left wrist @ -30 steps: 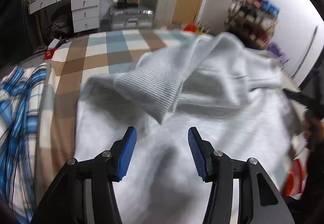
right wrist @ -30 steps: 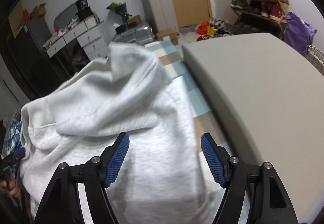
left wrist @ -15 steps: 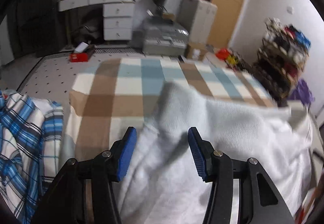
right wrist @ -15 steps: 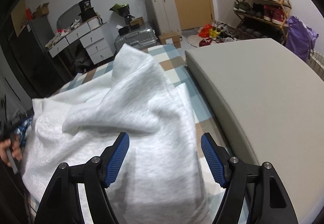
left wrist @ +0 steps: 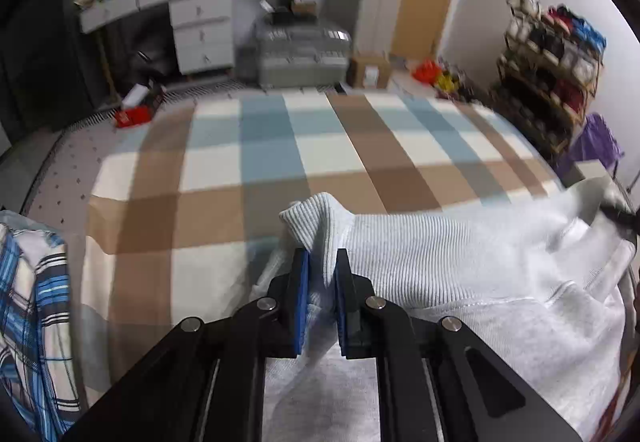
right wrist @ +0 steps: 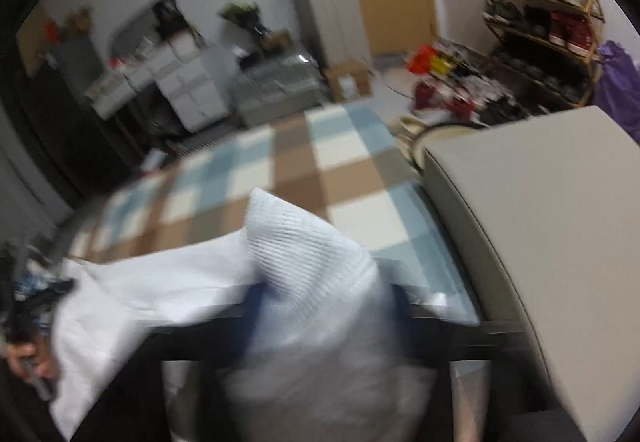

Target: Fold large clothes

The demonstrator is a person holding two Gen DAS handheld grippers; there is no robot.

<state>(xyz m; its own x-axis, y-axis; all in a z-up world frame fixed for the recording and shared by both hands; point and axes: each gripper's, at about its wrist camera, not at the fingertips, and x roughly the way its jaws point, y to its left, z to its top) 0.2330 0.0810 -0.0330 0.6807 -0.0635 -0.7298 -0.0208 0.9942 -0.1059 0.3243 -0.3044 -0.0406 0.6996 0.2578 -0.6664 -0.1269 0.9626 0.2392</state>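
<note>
Blurred white sweatshirt [right wrist: 304, 262], checked blanket [right wrist: 296, 162]

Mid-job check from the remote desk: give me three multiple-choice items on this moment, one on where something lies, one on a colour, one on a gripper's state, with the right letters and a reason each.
1. Where does the blue plaid shirt lie in the left wrist view?
A. at the left edge, beside the checked blanket
B. on the shoe rack
C. on top of the sweatshirt

2. What colours are the checks of the blanket?
A. red and black
B. brown, blue and white
C. green and yellow

3. What is the left gripper doing?
A. standing wide open above bare blanket
B. gripping a shoe
C. its pads pinch the ribbed hem of the white sweatshirt

Answers: 1 A, it is bunched at that edge. 2 B, those blocks cover the bed. 3 C, ribbed fabric sits squeezed between the blue pads.
</note>
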